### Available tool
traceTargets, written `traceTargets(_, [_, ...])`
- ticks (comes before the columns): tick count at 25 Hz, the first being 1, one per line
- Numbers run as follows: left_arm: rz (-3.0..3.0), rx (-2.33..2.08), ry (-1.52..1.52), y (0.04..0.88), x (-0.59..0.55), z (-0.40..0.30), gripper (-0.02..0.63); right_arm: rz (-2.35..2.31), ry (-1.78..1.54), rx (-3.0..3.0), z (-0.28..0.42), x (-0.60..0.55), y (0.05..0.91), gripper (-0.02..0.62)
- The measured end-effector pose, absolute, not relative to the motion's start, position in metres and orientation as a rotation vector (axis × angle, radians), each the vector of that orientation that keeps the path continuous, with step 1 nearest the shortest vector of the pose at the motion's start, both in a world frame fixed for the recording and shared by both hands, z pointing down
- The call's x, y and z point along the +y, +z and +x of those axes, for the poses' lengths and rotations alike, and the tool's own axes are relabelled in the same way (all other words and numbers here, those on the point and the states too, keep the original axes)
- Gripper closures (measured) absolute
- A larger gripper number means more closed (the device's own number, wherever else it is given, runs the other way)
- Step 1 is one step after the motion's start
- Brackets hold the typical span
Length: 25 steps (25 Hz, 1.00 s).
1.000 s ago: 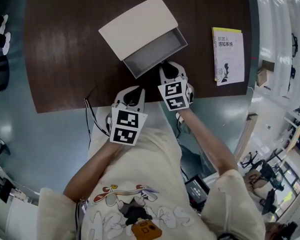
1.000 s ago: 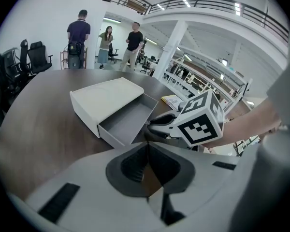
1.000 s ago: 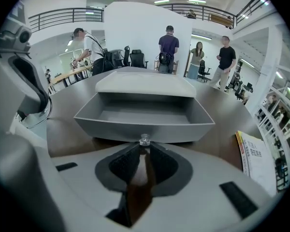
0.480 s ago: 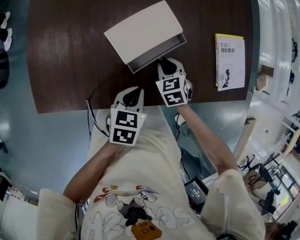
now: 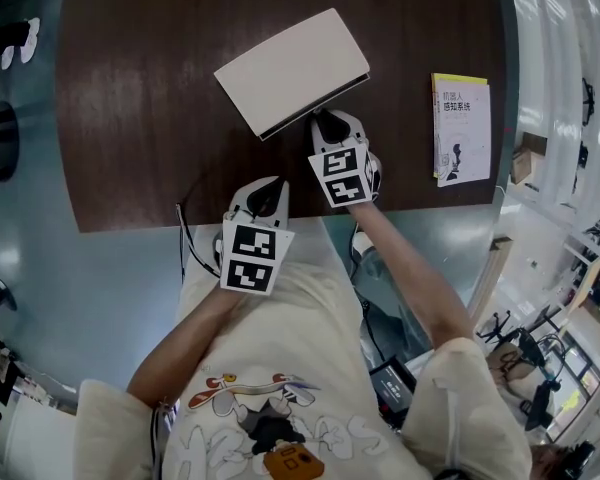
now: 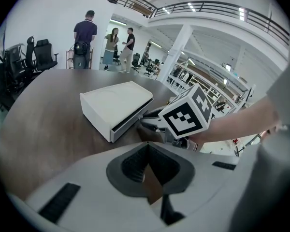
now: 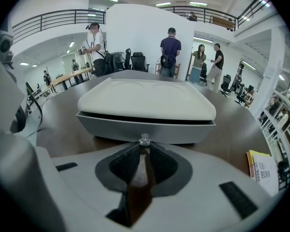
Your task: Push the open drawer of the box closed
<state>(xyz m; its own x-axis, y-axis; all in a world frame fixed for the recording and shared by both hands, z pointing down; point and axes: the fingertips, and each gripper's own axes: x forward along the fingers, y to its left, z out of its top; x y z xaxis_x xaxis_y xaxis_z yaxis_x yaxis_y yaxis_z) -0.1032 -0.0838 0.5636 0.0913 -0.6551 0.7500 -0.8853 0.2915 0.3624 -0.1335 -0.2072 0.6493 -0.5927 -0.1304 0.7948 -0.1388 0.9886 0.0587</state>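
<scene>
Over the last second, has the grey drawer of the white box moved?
Yes. The grey drawer has slid into the white rectangular box; in the head view only a thin strip shows under its edge.

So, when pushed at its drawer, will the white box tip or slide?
The white box probably slides rather than tips: low, wide, flat on the smooth table. Its drawer looks nearly shut, so pushing may shift the whole box.
</scene>
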Motion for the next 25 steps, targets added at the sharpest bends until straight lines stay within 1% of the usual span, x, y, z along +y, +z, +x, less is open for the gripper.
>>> traceTargets(8, [1.446, -1.636, 0.310, 0.562, -0.081, -0.109, 0.601, 0.173, 0.007, -2.218, -0.147, -0.207, 0.649, 0.528])
traceTargets(14, [1.454, -1.630, 0.320, 0.563, -0.084, -0.108, 0.601, 0.160, 0.069, -2.226, -0.146, -0.210, 0.650, 0.517])
traceTargets(19, [1.471, -1.632, 0.326, 0.558, -0.087, -0.107, 0.601, 0.180, 0.106, -2.239, -0.138, -0.210, 0.637, 0.489])
traceTargets(25, [1.505, -1.647, 0.326, 0.544, -0.094, -0.107, 0.601, 0.221, 0.172, -2.294, -0.118, -0.211, 0.610, 0.485])
